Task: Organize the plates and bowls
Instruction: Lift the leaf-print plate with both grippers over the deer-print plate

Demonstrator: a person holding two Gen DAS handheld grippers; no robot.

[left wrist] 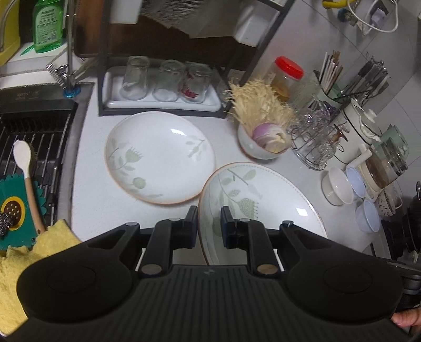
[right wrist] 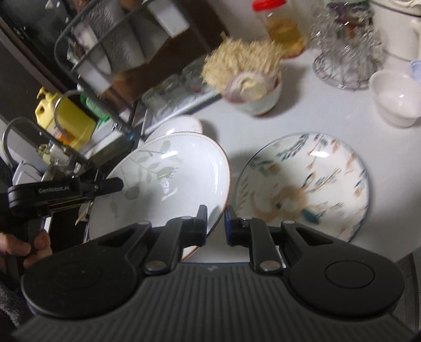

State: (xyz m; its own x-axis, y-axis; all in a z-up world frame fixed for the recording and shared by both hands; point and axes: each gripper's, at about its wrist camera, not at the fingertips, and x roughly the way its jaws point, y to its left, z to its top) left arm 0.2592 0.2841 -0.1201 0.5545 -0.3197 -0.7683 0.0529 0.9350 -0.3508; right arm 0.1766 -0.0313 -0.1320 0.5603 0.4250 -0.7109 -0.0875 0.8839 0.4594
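Both grippers hold one leaf-patterned plate [right wrist: 168, 181] by opposite rims, lifted above the counter [left wrist: 89, 157].

Left gripper [left wrist: 209, 226] and right gripper [right wrist: 215, 223] pinch it; keep it level, then lower it onto the matching plate [left wrist: 160, 155].

3 upturned glasses [left wrist: 163, 80], red-lidded jar [left wrist: 286, 76], green soap bottle [left wrist: 48, 25].

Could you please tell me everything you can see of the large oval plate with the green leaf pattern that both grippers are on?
The oval plate looks like glazed white ceramic with pale green leaves, a seed-head motif and a thin brown rim line. It appears empty and is tilted up. The left gripper straddles its rim on one side, the right gripper on the opposite side. Behind it lies the round leaf-pattern plate; beside it sits the colourful floral plate.
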